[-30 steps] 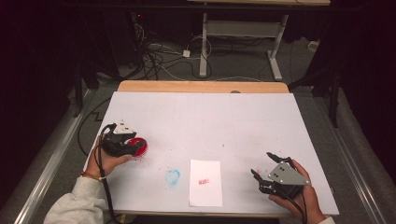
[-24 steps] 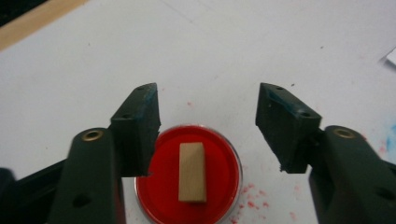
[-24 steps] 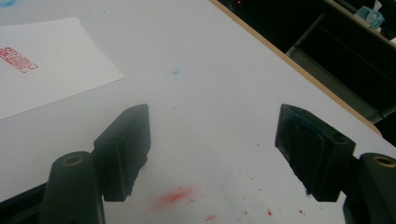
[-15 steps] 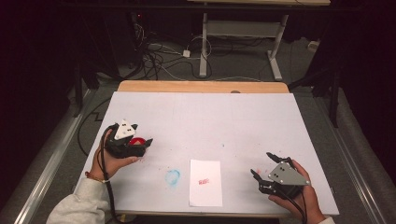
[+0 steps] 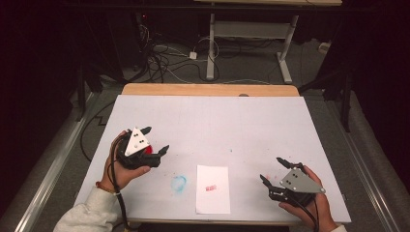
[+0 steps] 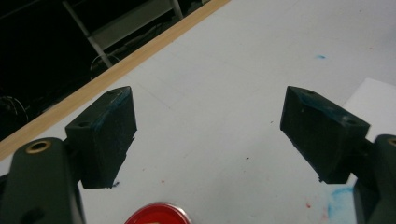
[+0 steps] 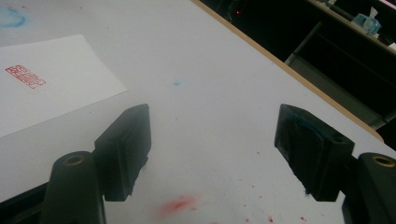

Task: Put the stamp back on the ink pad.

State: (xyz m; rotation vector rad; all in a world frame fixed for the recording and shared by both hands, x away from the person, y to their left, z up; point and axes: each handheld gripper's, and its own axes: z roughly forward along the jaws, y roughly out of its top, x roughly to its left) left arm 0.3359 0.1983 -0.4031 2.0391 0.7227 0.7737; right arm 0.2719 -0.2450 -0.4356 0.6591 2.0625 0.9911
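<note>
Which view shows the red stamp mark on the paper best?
The right gripper view: the stamp mark is near and its frame shows. In the high view it is a tiny smudge; the left gripper view catches the paper's corner.

The high view looks forward and down from above the near edge of the desk (image 5: 212, 125), taking in its whole white top and the floor beyond. The left gripper view sits low and close over the desk, facing its wooden far edge. The right gripper view is equally near, angled toward that same edge. The high view and the right gripper view share the stamped paper (image 5: 212, 188) (image 7: 42, 84).
</note>
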